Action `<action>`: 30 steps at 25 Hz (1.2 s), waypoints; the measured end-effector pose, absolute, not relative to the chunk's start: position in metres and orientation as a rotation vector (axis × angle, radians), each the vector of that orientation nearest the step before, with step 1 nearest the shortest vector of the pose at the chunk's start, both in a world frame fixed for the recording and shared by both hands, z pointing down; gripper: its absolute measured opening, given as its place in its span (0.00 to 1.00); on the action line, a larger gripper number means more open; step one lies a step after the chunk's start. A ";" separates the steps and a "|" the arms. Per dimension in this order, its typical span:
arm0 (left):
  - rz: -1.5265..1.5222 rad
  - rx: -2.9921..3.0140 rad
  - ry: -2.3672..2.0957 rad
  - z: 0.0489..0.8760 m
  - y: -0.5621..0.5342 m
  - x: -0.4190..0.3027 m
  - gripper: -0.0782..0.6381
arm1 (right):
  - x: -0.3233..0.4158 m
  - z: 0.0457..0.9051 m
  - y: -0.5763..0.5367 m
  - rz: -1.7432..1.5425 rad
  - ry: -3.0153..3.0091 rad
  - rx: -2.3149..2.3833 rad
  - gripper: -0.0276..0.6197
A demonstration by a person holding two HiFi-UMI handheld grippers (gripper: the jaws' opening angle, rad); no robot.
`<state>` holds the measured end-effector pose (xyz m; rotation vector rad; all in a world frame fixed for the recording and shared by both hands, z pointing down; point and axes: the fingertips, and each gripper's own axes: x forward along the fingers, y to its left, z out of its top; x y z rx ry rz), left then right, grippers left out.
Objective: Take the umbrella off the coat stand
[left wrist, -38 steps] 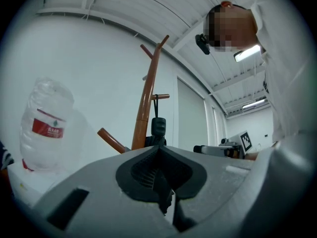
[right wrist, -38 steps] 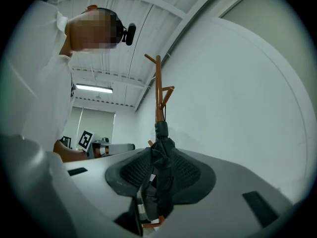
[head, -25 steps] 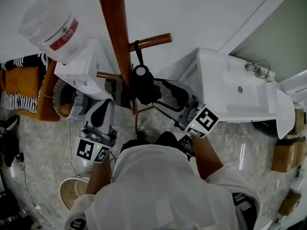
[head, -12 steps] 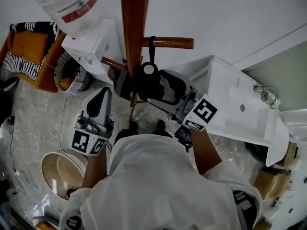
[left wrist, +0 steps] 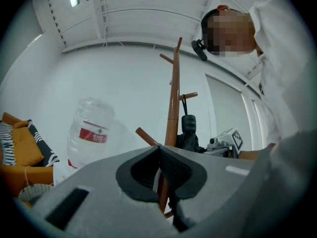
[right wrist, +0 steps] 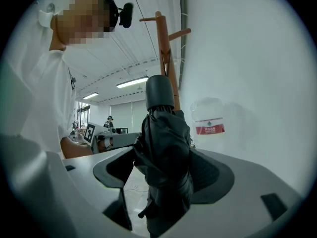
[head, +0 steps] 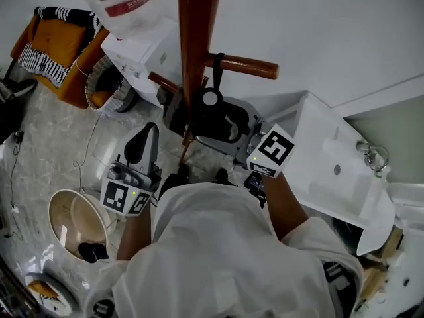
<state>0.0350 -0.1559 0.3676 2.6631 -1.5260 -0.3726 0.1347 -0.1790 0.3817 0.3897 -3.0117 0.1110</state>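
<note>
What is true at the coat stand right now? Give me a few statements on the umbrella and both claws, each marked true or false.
The umbrella hangs by its strap from a peg of the coat stand. True.
The right claw is clamped tight on the umbrella. False: its jaws stand wide and have just been opening, with the umbrella between them.
The left claw is shut with nothing in it. True.
The umbrella is opened out. False: it is folded.

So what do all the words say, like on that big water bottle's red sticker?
Red label on the water bottle: white print, too blurred to read.
Left marker cube and right marker cube: black-and-white square patterns only, no words or numbers.
Nothing else in these pictures carries writing that can be read.
</note>
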 end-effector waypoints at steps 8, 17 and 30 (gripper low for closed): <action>-0.357 2.644 -1.580 0.365 -0.153 0.037 0.13 | 0.137 0.381 -0.186 0.083 -3.009 0.373 0.44; -0.354 2.666 -1.569 0.361 -0.158 0.047 0.13 | 0.143 0.376 -0.186 0.075 -3.024 0.361 0.40; -0.355 2.716 -1.522 0.350 -0.161 0.066 0.13 | 0.162 0.353 -0.179 0.032 -3.058 0.398 0.39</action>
